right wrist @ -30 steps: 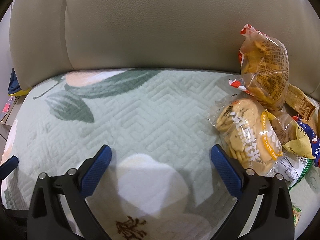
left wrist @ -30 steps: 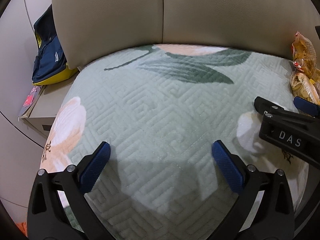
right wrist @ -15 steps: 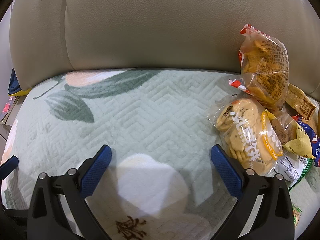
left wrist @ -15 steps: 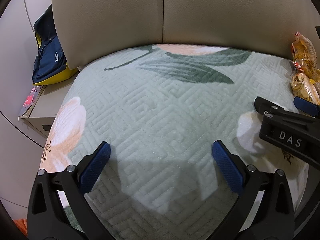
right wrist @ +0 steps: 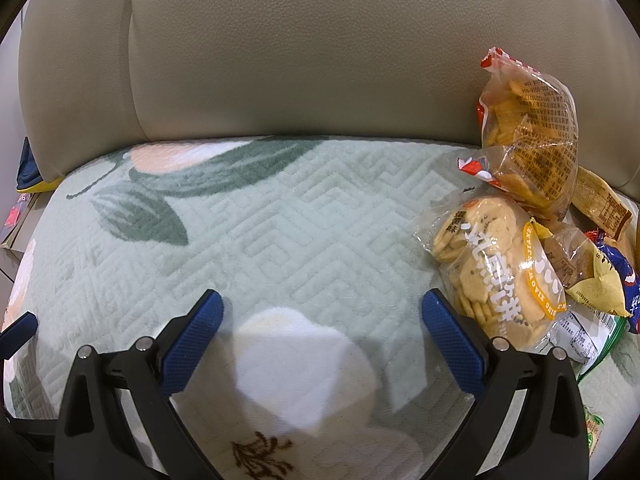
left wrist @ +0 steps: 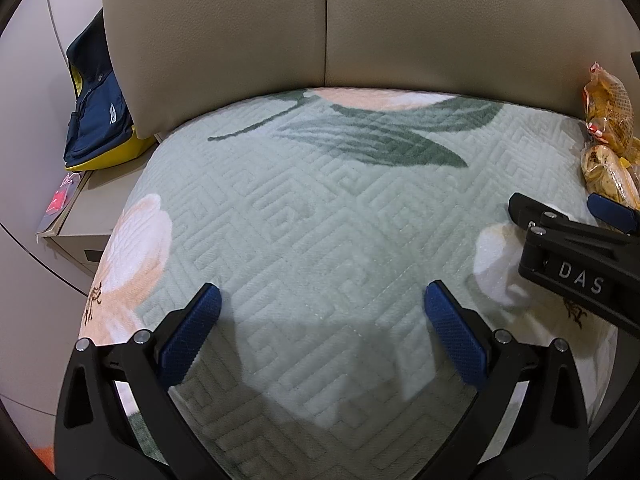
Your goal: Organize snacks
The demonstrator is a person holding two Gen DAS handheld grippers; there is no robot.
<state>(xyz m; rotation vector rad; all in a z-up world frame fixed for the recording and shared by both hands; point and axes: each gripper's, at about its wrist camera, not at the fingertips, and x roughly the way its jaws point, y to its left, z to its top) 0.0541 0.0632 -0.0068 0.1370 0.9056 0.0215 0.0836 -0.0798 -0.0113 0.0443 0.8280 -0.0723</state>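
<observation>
Far left, a dark blue and yellow bag leans beside the sofa, partly hidden by the tan back cushion. A small red tag lies on a side ledge; its print is too small to read. The left gripper hangs over the bare green quilted seat cover, jaws wide apart, holding nothing. The right gripper is also spread wide and empty, with its right finger just beside the round cracker bag. The snacks sit piled at the far right of the seat. A bag of orange chips leans on the back cushion above the crackers. More packets behind are cut off by the edge and hard to tell apart.
</observation>
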